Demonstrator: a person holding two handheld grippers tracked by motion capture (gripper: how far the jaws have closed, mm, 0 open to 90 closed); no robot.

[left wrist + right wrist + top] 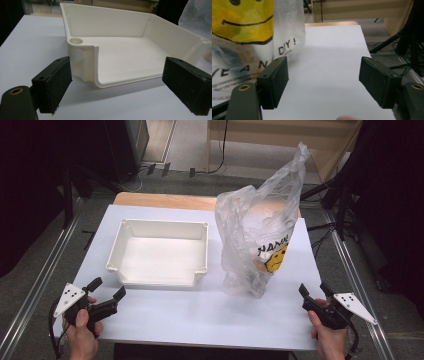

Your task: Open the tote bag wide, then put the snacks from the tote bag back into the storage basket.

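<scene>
Where our pads stand, we begin the count. Left gripper (106, 291): jaws wide apart, nothing between them, touching nothing; held low over the near left corner of the white table (200, 315). Right gripper (314, 289): jaws likewise spread wide and empty, over the near right corner, well apart from the left one.

Item, white tray (162, 251): an open rectangular plastic tray, upright on the table's left half, just beyond our left gripper. Our left gripper view looks between its two black pads (60, 83) straight at the tray (120, 57), showing its round corner post and its low, cut-down near wall, which the high view barely gives.

Item, plastic bag (260, 235): thin, clear, standing upright to the right of the tray, a yellow smiling face printed on it. Our right gripper view sets the bag (249, 32) up close at the left, just beyond the left-hand pad (275, 80), with black lettering legible under the face; bare table lies between the jaws.

Only the high view gives tray and bag side by side, close but apart, and the wooden table edge (165, 200) beyond.
</scene>
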